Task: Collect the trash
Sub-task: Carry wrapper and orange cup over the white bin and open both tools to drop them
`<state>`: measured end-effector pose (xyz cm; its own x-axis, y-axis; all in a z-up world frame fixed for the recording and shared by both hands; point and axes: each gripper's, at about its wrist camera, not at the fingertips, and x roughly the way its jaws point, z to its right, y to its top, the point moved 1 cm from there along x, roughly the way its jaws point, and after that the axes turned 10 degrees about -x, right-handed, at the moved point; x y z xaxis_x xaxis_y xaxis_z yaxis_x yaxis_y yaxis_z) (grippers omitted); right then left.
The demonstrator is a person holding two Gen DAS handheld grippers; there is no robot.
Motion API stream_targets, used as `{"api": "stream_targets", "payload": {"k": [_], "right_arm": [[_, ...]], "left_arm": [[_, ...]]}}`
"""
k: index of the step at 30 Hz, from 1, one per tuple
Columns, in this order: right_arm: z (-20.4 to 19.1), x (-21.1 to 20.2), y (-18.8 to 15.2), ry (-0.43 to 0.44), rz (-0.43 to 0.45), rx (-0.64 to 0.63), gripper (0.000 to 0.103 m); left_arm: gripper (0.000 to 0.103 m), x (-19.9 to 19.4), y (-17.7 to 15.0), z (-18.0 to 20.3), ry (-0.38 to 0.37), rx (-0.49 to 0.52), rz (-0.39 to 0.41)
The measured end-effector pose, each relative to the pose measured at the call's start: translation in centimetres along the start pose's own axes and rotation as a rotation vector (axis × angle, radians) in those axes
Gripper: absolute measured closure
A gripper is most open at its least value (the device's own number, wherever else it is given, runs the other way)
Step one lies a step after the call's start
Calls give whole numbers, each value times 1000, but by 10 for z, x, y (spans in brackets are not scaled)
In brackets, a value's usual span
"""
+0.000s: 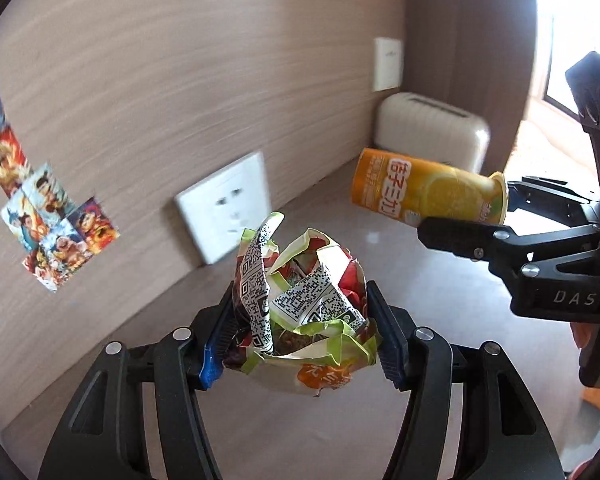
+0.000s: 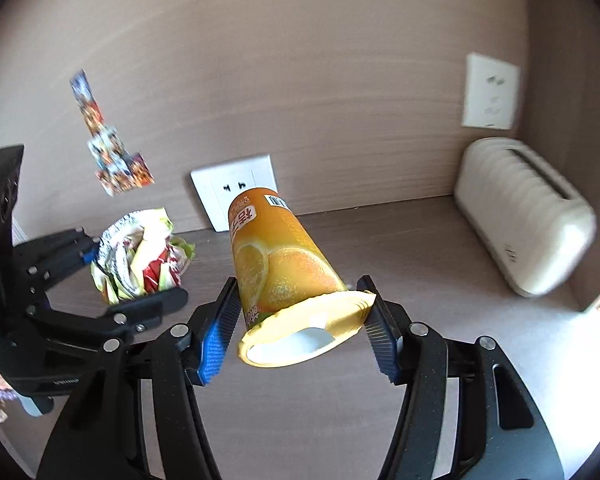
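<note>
gripping crumpled wrapper (image 1: 300, 300) – between left tool (image 1: 300, 336) fingers.

The right hand-held gripper (image 1: 504, 216) carries the raised letters "DAS" on its black body, cut off at the picture's edge. The orange cup (image 1: 424, 192) bears large white Chinese characters, too warped to read with certainty. The crumpled wrapper (image 1: 300, 304) shows printed QR codes and some orange-backed characters that stay illegible.

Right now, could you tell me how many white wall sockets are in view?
2: one white wall socket low on the wood panel behind the orange paper cup; another white socket higher, above the cream toaster. Others may be hidden.
</note>
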<state>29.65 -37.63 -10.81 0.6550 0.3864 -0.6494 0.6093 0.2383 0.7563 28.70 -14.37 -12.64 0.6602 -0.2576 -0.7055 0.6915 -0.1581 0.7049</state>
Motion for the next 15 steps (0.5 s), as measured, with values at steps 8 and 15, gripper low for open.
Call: {"api": "stream_targets", "payload": {"k": [8, 15], "right_arm": [[5, -96, -33, -97, 39, 69, 43], [13, -173, -91, -205, 25, 147, 43]], "left_arm": [[43, -44, -20, 81, -124, 69, 17], [43, -64, -47, 172, -240, 167, 8]]}}
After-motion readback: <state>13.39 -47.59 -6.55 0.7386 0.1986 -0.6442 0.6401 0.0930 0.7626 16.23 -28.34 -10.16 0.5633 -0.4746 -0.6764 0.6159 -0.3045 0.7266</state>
